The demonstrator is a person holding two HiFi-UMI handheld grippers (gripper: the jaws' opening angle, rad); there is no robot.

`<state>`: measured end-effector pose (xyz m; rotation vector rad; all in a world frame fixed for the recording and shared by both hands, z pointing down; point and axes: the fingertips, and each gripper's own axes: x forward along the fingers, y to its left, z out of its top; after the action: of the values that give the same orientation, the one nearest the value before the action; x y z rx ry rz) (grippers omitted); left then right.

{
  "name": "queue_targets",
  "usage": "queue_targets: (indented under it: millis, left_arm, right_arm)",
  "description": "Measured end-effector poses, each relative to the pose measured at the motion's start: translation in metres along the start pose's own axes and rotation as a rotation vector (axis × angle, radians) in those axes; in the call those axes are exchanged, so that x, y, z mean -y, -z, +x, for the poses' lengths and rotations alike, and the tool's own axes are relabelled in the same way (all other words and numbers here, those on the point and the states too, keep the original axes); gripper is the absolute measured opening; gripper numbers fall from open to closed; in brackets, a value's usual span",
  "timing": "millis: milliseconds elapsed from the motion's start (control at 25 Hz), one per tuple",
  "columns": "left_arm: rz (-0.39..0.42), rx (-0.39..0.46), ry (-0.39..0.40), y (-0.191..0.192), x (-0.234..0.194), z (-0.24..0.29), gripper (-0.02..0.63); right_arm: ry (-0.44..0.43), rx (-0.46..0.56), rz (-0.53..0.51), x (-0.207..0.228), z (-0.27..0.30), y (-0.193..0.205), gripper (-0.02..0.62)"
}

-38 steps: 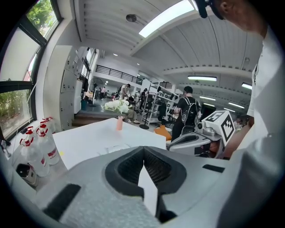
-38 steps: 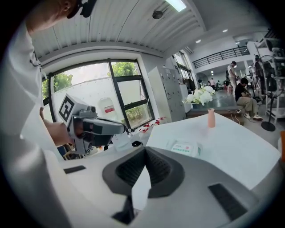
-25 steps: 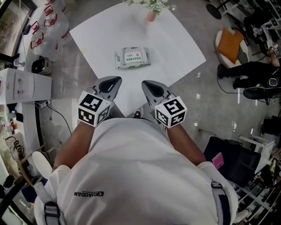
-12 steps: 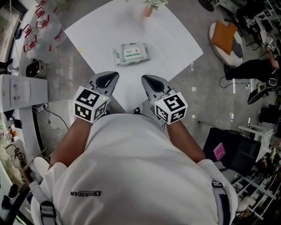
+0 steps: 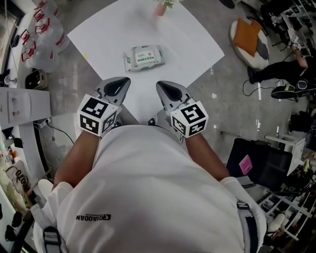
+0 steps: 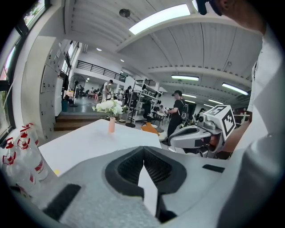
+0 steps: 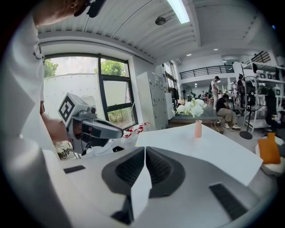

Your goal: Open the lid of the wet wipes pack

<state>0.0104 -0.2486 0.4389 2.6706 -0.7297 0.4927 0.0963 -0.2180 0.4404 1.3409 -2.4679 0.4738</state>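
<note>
The wet wipes pack [image 5: 143, 57], white and green with its lid flat, lies in the middle of the white table [image 5: 190, 42]. Both grippers hover near the table's near corner, short of the pack. My left gripper [image 5: 124, 81] is shut with nothing in it; its tips [image 6: 143, 149] meet. My right gripper [image 5: 160, 86] has just been opening by a hair, with nothing between its jaws, and its tips [image 7: 145, 150] still look closed. Each gripper view shows the other gripper [image 6: 196, 133] [image 7: 95, 127] beside it. The pack is hidden in both gripper views.
A pink vase [image 5: 160, 9] with flowers stands at the table's far edge. Water bottles [image 5: 47, 37] and a white cabinet [image 5: 19, 104] sit to the left. An orange-cushioned chair [image 5: 252, 42], a seated person [image 5: 276, 74] and a black case [image 5: 256, 165] are to the right.
The table and pack have slid a little up and left in the head view. Both grippers keep their places side by side near the body.
</note>
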Motion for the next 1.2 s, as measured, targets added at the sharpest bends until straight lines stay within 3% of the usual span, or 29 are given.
queue_targets:
  millis: [80, 440, 760, 960, 1200]
  left_arm:
    - [-0.002, -0.002, 0.002, 0.002, 0.001, 0.001, 0.009]
    - [-0.019, -0.015, -0.01, 0.01, 0.003, 0.002, 0.009]
    - [-0.149, -0.001, -0.067, 0.026, -0.012, -0.008, 0.009]
    - [-0.168, -0.003, -0.131, 0.036, -0.024, -0.018, 0.009]
    - [-0.192, -0.008, -0.197, 0.043, -0.037, -0.033, 0.009]
  right_arm:
    - [-0.015, 0.007, -0.012, -0.003, 0.0, 0.0, 0.053]
    - [-0.01, -0.016, -0.061, 0.0, 0.001, 0.008, 0.05]
    - [-0.01, -0.183, -0.335, 0.027, 0.038, 0.045, 0.046]
    - [-0.016, -0.268, -0.487, 0.055, 0.074, 0.061, 0.046]
    - [-0.037, -0.298, -0.526, 0.079, 0.119, 0.067, 0.048]
